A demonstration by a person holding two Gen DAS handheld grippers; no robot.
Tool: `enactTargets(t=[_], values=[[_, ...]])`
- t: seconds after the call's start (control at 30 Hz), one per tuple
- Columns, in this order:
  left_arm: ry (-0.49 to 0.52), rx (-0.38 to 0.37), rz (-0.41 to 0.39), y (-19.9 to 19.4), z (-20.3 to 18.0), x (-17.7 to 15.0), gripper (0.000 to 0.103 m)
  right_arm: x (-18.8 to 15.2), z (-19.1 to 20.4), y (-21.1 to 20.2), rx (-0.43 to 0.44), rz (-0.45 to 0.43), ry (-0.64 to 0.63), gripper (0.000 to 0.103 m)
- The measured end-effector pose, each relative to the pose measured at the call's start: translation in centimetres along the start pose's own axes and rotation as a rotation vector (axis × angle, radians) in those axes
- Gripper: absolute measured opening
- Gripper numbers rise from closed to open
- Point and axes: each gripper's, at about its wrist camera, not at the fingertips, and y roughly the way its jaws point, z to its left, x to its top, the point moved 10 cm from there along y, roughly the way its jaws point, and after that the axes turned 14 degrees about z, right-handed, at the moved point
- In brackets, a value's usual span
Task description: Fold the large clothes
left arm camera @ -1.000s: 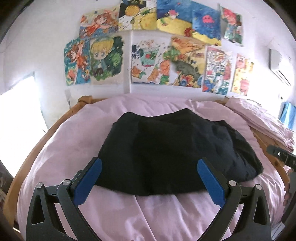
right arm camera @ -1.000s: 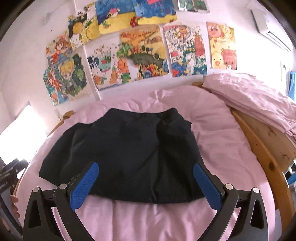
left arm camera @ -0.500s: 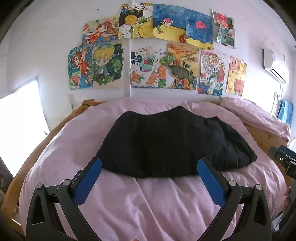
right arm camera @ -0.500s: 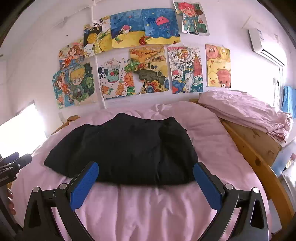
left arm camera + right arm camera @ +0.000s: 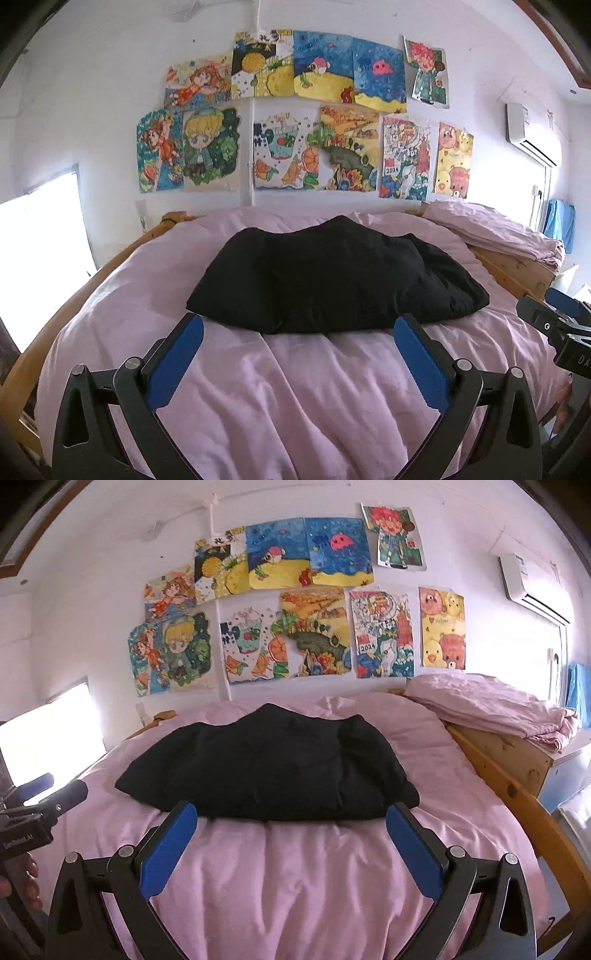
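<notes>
- A black garment (image 5: 332,280), already doubled into a thick, broad bundle, lies in the middle of the pink duvet (image 5: 295,387) on a wooden-framed bed (image 5: 517,797), nearer the headboard end than the foot.
- Its long axis runs across the bed, from the window side to the side where a folded pink sheet (image 5: 491,709) sits on the frame.
- The left gripper (image 5: 297,354) hangs over bare duvet with its jaws spread wide and nothing between them.
- The right gripper (image 5: 291,834) hangs likewise, jaws wide and empty.
- The garment's near edge lies straight ahead of both pairs of jaws, just past the blue pads (image 5: 168,849), not touching them.
- Neither hand looks clearly nearer; each faces its own end of the near edge.
- My guess is that any further fold would start by each gripper pinching its own near corner.
</notes>
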Motion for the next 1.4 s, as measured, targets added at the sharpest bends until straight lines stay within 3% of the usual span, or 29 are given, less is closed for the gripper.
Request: enactTargets(t=[0.63, 1.03, 1.4], values=[[-0.029, 0.036, 0.020, -0.2, 0.5, -3.9, 0.101, -3.1, 2.0, -1.9, -0.010, -0.033, -0.054, 0.103], [-0.012, 0.063, 0.046, 0.6, 0.6, -5.6, 0.101, -4.9, 1.7, 0.1, -0.003, 0.050, -0.039, 0.103], [-0.011, 0.076, 0.061, 1.0, 1.0, -5.8, 0.101, -4.9, 1.4, 0.3, 0.001, 0.055, -0.035, 0.103]])
